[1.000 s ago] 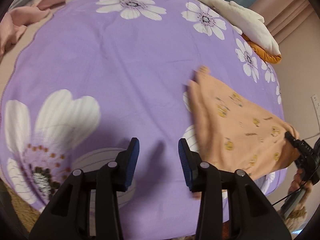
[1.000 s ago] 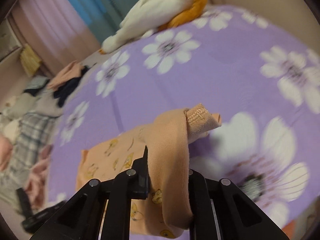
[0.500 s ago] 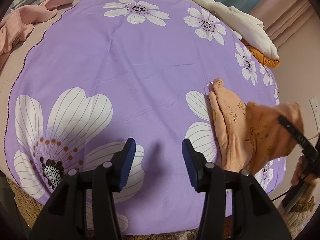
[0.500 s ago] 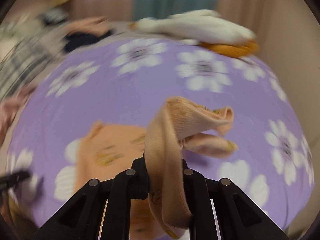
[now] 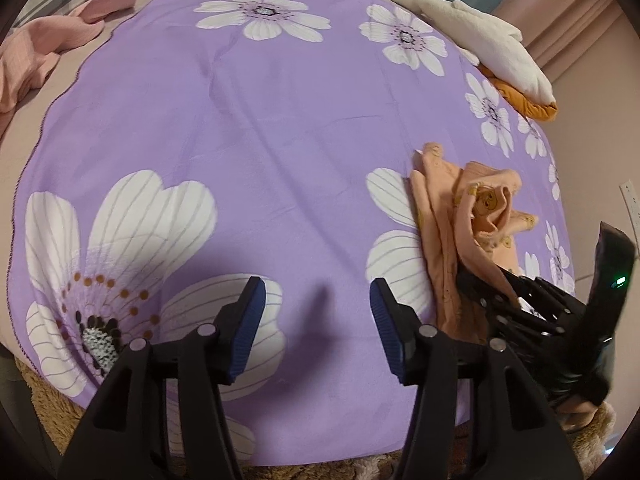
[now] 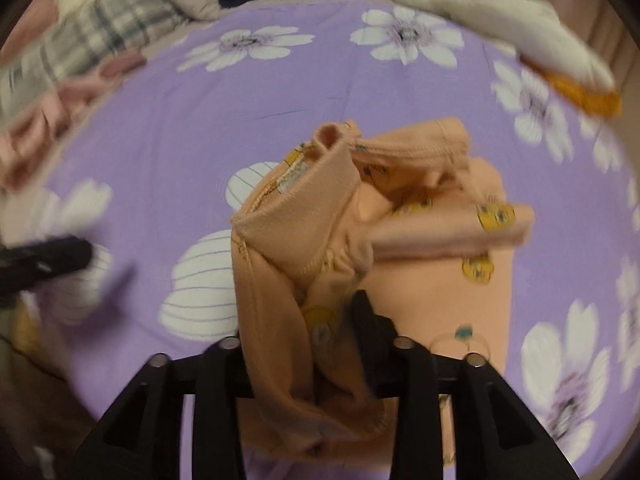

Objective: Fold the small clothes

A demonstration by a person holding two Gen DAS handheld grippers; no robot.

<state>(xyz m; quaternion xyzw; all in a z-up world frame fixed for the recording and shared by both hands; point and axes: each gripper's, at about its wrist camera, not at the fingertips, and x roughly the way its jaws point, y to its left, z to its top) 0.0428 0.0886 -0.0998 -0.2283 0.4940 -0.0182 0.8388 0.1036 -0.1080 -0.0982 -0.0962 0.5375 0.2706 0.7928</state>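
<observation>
1. Peach-orange ribbed knit, printed with small yellow cartoon figures, makes up the small garment; it lies bunched and partly doubled over on the right part of the purple sheet, beside a large white petal.
2. The sheet is smooth, thin cloth with big white daisies whose petals carry fine grey lines and whose centres are dotted brown.
3. A stitched hem and a ribbed band of the garment stand up in soft rolls; one fold drapes down between the black fingers of the right gripper.
4. The right gripper's jaws are opening, with the knit fold lying between them; whether the pads press on it cannot be told through the cloth and blur.
5. The left gripper hangs over bare sheet with nothing between its ridged blue pads, and its jaws are opening, now about half wide.
6. A fluffy cream plush toy with an orange part lies at the sheet's far right edge; pink knit clothes are crumpled at the far left.
7. Compared with a second ago, the garment was spread flat and pinched tight by the right gripper; now it is heaped onto itself, and the left jaws stand wider.
</observation>
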